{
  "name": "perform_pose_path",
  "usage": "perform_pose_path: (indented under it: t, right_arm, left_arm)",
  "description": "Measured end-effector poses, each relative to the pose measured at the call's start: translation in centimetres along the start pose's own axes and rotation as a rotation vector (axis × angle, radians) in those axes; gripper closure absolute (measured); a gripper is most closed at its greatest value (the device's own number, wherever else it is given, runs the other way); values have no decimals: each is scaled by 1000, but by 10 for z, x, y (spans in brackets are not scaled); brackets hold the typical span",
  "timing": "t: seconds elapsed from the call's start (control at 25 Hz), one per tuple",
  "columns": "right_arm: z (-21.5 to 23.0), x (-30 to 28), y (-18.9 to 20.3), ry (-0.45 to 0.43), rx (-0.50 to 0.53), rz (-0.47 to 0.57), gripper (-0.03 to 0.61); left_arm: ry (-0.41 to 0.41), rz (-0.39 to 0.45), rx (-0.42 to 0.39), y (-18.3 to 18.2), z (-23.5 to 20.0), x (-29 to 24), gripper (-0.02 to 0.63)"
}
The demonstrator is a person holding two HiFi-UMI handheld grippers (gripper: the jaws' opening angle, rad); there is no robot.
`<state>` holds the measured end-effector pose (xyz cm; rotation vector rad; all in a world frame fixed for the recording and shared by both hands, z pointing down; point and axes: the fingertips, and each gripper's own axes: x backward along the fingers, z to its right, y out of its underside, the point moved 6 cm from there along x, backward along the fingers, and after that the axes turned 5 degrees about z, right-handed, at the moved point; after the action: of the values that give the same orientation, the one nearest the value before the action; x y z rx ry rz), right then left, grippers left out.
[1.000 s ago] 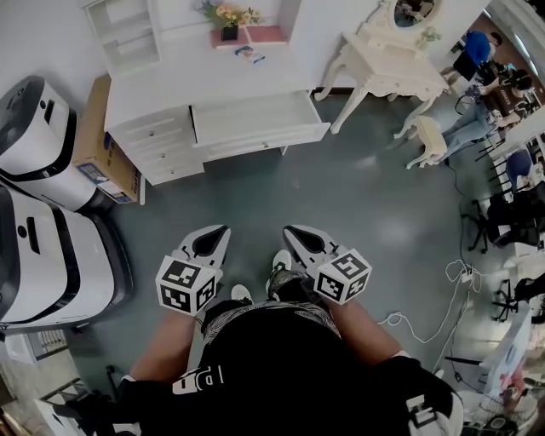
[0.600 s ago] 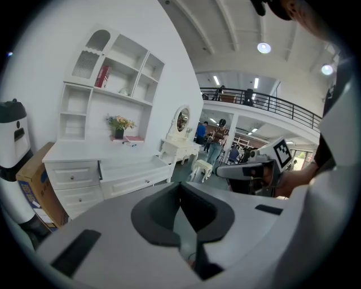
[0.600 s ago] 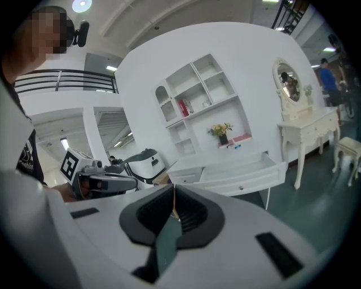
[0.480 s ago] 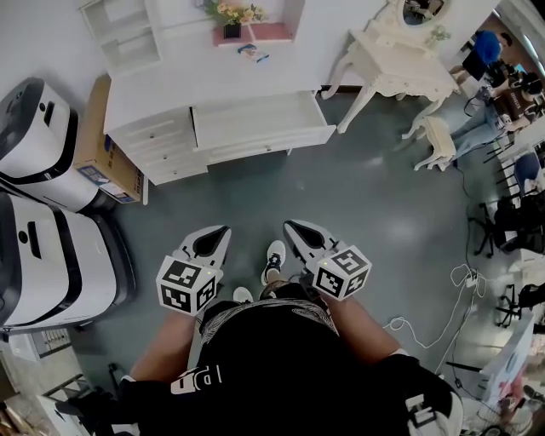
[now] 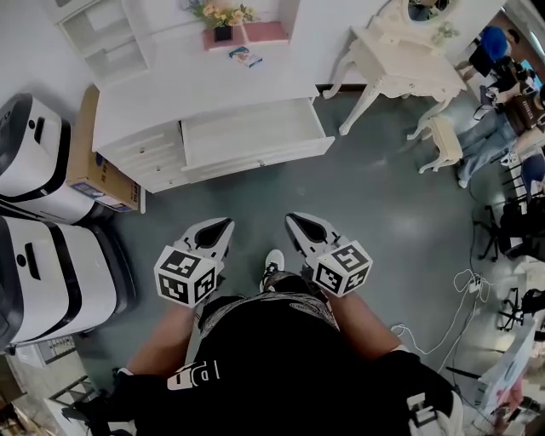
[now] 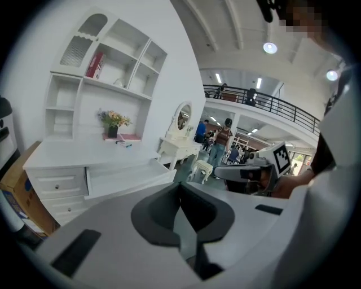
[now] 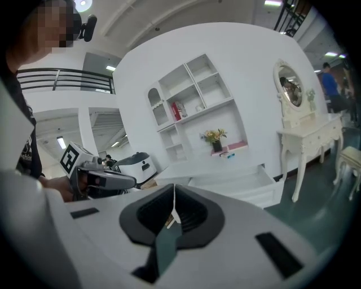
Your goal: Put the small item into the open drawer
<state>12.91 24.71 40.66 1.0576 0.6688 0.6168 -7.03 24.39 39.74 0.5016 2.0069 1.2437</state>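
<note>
A white cabinet stands ahead with its wide drawer (image 5: pixel 254 136) pulled open; the drawer also shows in the left gripper view (image 6: pixel 127 175) and the right gripper view (image 7: pixel 237 182). On the cabinet top lies a small blue-and-white item (image 5: pixel 244 56) (image 6: pixel 125 144) (image 7: pixel 230 155), beside a pink tray and a flower pot (image 5: pixel 223 17). My left gripper (image 5: pixel 221 225) (image 6: pixel 180 191) and right gripper (image 5: pixel 293 220) (image 7: pixel 174 197) hover side by side over the floor, well short of the cabinet. Both point toward it with jaws shut, and I see nothing held in either.
Two large white machines (image 5: pixel 38 145) (image 5: pixel 51 264) and a cardboard box (image 5: pixel 89 162) stand left of the cabinet. A white dressing table (image 5: pixel 400 60) and stool (image 5: pixel 443 140) are at the right. Cables (image 5: pixel 443 298) trail on the grey floor; people sit far right.
The cabinet and open drawer have come closer in the head view as the person steps toward them. Both grippers have moved forward with the person, jaws unchanged.
</note>
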Motion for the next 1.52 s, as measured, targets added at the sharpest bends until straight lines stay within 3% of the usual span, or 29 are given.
perform_pose_path:
  t: [0.32,0.56,0.8,0.96,1.2,1.52]
  right_arm:
    - [61,-33,-44,-44,35,-5,561]
    - [101,-50,-59,-76,30,-9,561]
    - [126,-59,-60,-89,22,-28,561]
    - [130,-73,-57,-100,4,-43,561]
    - [135,-105,-55,-115,1,-77,561]
    - [168,-168,-73,-60,-1,-123,561]
  left_arm:
    - [-64,8,-30,-49,-18,-57,598]
    - [-103,-2,-107,-67,-18,-97,598]
    - [-146,45,1,-79,-35,-107,598]
    - [-183,5,-13,-70,-44,-105,598]
    - [-170,-8,10,-71,-72,-124,598]
    - [-134,-6,-15,-109,-140,-172,598]
